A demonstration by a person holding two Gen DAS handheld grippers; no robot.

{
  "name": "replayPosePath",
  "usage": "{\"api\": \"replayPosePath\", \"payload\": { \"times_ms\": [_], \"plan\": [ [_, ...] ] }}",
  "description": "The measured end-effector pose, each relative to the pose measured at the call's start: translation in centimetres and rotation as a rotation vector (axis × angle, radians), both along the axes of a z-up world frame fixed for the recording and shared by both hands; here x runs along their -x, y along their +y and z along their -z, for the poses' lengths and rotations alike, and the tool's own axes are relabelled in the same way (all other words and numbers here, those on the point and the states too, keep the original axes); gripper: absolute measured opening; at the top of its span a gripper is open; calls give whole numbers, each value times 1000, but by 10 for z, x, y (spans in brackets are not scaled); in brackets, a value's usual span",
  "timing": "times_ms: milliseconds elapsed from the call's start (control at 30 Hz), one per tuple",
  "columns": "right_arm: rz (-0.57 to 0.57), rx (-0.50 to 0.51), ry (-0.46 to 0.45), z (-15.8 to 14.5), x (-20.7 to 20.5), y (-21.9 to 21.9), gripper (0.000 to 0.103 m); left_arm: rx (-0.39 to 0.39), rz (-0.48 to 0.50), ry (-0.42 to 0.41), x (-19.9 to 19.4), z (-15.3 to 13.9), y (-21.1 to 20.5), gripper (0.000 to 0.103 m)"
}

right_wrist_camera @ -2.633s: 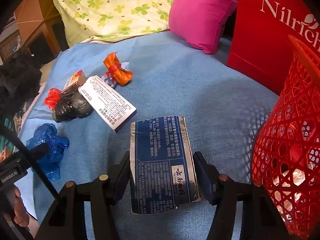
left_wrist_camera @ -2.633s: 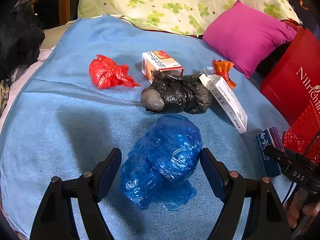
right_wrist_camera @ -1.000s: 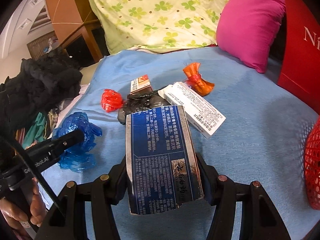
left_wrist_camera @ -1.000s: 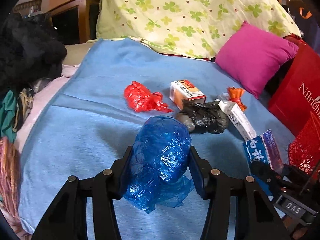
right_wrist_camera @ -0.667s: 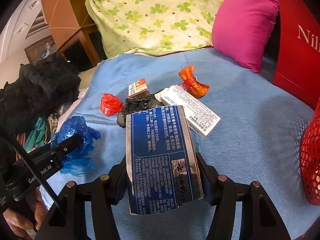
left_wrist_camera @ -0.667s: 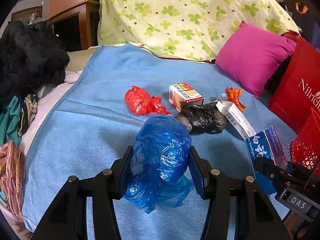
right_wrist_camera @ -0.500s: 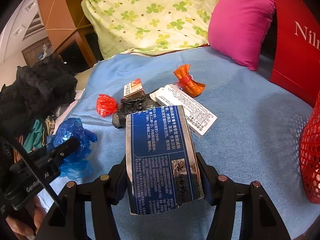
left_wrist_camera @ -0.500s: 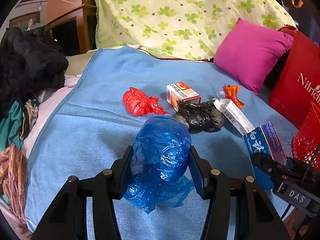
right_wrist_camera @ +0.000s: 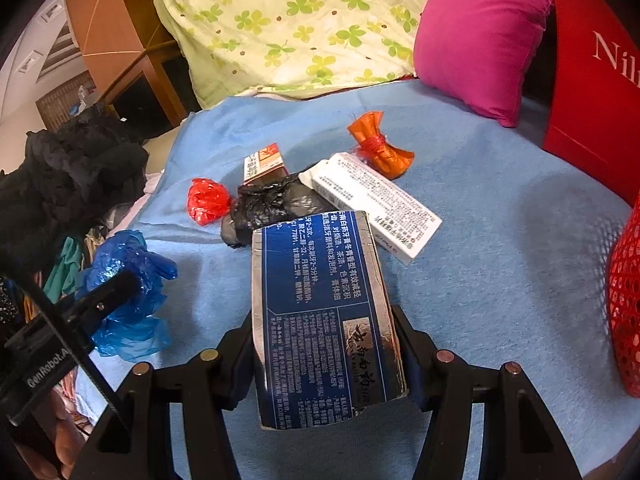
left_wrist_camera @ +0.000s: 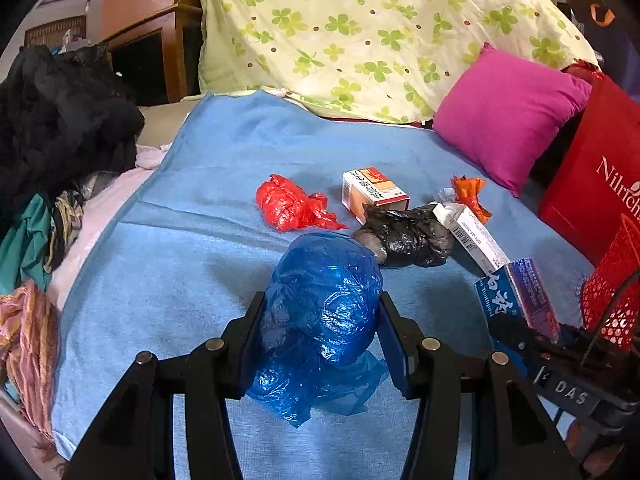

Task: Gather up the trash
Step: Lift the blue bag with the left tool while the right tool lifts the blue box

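Observation:
My left gripper [left_wrist_camera: 320, 332] is shut on a crumpled blue plastic bag [left_wrist_camera: 320, 312], held above the blue blanket [left_wrist_camera: 180, 264]. My right gripper [right_wrist_camera: 326, 340] is shut on a dark blue carton [right_wrist_camera: 320, 316] with white print, also lifted off the bed. On the blanket lie a red plastic wad [left_wrist_camera: 290, 208], a small orange-and-white box [left_wrist_camera: 372, 192], a black plastic bundle [left_wrist_camera: 404, 236], a long white box [left_wrist_camera: 472, 236] and an orange wrapper [left_wrist_camera: 468, 192]. The red mesh basket [right_wrist_camera: 626, 308] stands at the right edge of the right wrist view.
A pink cushion [left_wrist_camera: 508, 116] and a clover-print quilt [left_wrist_camera: 360, 28] lie at the back of the bed. A red paper bag [left_wrist_camera: 600, 168] stands at the right. Dark clothes [left_wrist_camera: 56, 120] are heaped off the bed's left side, near a wooden cabinet [left_wrist_camera: 152, 40].
Both grippers closed on their items and lifted them off the blanket: the blue bag on the left, the blue carton on the right. Over the last second they barely moved.

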State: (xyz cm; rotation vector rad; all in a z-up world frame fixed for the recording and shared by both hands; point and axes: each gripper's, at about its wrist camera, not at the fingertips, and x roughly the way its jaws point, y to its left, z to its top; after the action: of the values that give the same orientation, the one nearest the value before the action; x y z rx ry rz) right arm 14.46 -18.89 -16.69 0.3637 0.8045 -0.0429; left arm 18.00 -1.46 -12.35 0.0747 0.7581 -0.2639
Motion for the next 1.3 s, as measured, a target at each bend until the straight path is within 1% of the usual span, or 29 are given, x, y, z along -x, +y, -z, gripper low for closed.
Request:
{"api": "replayPosePath", "payload": {
  "times_ms": [133, 333, 433, 533, 600, 667, 767, 867, 1067, 1200, 1300],
  "plan": [
    [-16, 6, -9, -15, 3, 3, 63, -7, 0, 2, -2, 0, 0, 54],
    [-41, 26, -59, -37, 16, 2, 63, -25, -17, 6, -4, 3, -4, 55],
    [-60, 14, -85, -38, 24, 1, 63, -48, -15, 3, -2, 6, -10, 55],
    [-70, 10, -92, -29, 27, -3, 63, -66, -14, -13, 0, 7, -14, 55],
    [-73, 17, -74, -23, 26, -5, 63, -65, -8, -31, 3, 5, -15, 55],
    [-73, 0, -68, -22, 25, -9, 63, -58, -3, -45, 5, 3, -15, 55],
    [-78, -30, -111, -30, 30, -15, 63, -36, 11, -57, 8, 3, -17, 55],
    [-93, -47, -152, -40, 39, -20, 63, -33, 27, -81, 13, 1, -22, 55],
    [-95, -49, -208, -54, 56, -33, 63, -27, 95, -143, 32, -6, -33, 55],
    [-86, -47, -241, -60, 65, -44, 63, 9, 147, -152, 44, -7, -38, 55],
    [-76, -54, -273, -65, 75, -56, 63, 19, 167, -164, 51, -7, -45, 55]
  ]
}}
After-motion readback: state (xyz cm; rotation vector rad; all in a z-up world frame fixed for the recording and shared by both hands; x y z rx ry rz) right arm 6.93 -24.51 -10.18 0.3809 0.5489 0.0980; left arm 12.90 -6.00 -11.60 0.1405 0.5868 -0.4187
